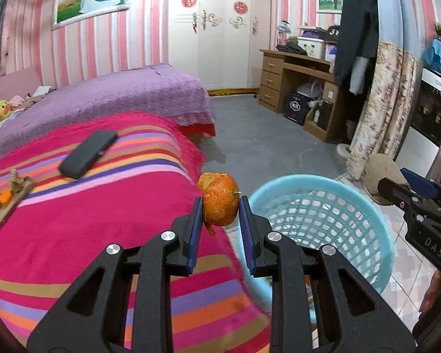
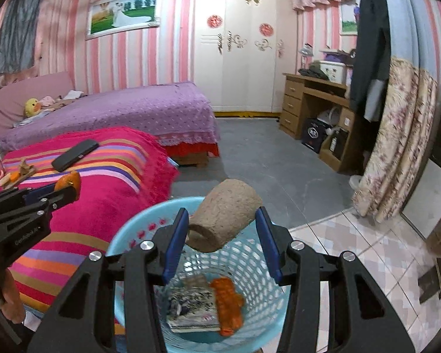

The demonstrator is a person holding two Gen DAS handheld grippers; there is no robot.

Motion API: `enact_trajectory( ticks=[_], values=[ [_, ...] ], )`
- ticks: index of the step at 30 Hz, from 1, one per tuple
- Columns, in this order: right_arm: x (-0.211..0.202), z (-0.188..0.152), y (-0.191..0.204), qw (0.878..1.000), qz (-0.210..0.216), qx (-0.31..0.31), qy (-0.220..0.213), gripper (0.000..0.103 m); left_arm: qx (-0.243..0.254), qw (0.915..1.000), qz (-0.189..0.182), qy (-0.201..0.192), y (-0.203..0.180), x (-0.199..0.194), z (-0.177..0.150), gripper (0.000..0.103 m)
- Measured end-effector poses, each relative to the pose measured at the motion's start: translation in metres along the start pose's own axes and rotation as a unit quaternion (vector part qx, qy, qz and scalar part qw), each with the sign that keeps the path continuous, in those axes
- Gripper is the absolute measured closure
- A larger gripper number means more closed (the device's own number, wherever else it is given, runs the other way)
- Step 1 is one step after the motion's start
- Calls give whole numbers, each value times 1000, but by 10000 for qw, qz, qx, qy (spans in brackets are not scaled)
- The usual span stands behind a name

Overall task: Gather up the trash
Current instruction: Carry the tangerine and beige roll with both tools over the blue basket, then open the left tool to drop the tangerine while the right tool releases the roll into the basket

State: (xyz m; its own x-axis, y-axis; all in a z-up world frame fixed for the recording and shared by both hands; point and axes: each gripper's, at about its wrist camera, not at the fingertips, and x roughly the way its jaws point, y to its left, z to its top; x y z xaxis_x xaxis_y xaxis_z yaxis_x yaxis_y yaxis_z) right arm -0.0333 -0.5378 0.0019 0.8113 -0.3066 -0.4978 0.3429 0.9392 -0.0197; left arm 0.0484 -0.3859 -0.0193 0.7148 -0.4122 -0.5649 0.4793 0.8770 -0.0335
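Left gripper (image 1: pixel 220 206): angled downward, fingers (image 1: pixel 195 229) closed tight on a crumpled orange citrus peel (image 1: pixel 220 203), which is held above the edge of the pink striped blanket (image 1: pixel 88 220) on the bed, just beside the rim of the light blue perforated plastic basket (image 1: pixel 364 220).

Right gripper (image 2: pixel 222 229): angled downward, fingers (image 2: pixel 176 235) set partly apart and pressed on both sides of a grey-brown cardboard tube (image 2: pixel 223 217), which is held directly above the basket's opening.

Basket contents, seen in the right wrist view: a folded printed paper wrapper (image 2: pixel 191 306) and a flattened orange peel strip (image 2: pixel 227 303), lying side by side at the bottom.

A black rectangular phone (image 1: pixel 88 153) is seen lying on the blanket.
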Motion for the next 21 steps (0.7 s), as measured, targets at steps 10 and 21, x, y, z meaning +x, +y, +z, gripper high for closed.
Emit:
enact_trajectory(
  ticks=[10,21],
  values=[
    [0,-17,-30,9995,-240,164,81,56,116,9982,-328,481,-40,39,-11,79],
    [-1,-21,-41,9993,-279,240,79,56,185,9981,-432,392,-46,27,-13,28]
  ],
)
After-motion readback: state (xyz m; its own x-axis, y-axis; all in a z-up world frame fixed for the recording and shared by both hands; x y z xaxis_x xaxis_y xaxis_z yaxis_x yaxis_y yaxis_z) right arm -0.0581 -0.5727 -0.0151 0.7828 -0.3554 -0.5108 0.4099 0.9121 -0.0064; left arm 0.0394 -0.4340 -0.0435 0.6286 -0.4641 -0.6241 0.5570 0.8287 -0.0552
